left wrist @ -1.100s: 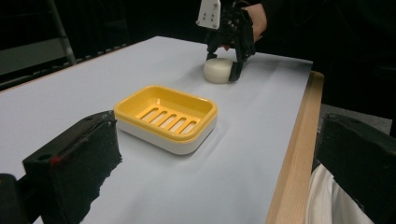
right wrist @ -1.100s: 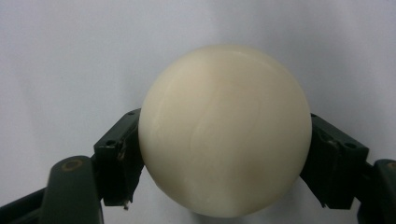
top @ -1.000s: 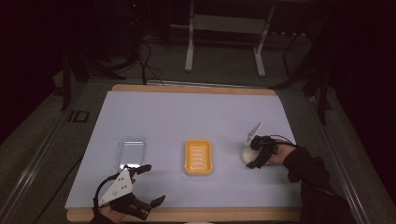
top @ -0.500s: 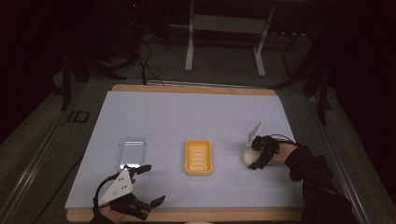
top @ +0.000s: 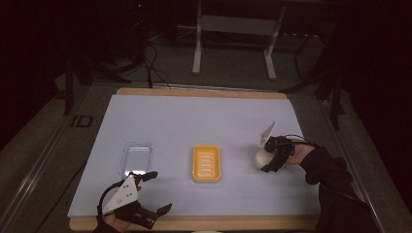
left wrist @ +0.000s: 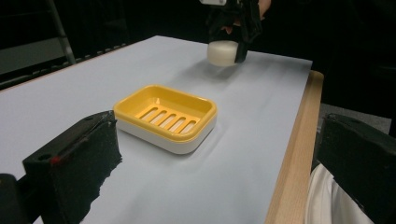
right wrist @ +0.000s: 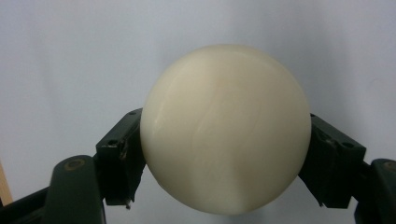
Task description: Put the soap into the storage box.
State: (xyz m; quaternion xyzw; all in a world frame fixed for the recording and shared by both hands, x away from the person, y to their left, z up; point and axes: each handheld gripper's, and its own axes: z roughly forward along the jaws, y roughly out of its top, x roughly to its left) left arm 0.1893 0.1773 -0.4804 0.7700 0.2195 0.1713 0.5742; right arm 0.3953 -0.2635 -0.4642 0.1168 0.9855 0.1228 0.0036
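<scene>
High view: my right tool (top: 270,156) is clamped on the round cream bar of soap (top: 263,157) and now sits a touch higher than a second ago; before, soap and tool were down at the bench surface, right of the yellow slotted plastic soap dish with white base (top: 206,163). The jaws haven't changed width, so the grip looks to have survived the lift. I read it as pick done, carry to the dish next. My left tool (top: 145,194) hasn't shifted: jaws spread wide, nothing between them, parked at the near edge of the pale blue bench (top: 204,116), just in front of the clear plastic lid (top: 135,158).

Left tool view gives what the high one can't: a gap and a soft shadow under the soap (left wrist: 222,52), so it's clear of the bench. It also shows the dish (left wrist: 166,117) is empty, with its slots open.

Right tool view: both pads (right wrist: 122,149) press on the soap's (right wrist: 226,128) flanks near its widest part. The soap sits ahead of the pads rather than deep between them. Smooth and rounded, so I'd judge a slip risk if I swing fast.
</scene>
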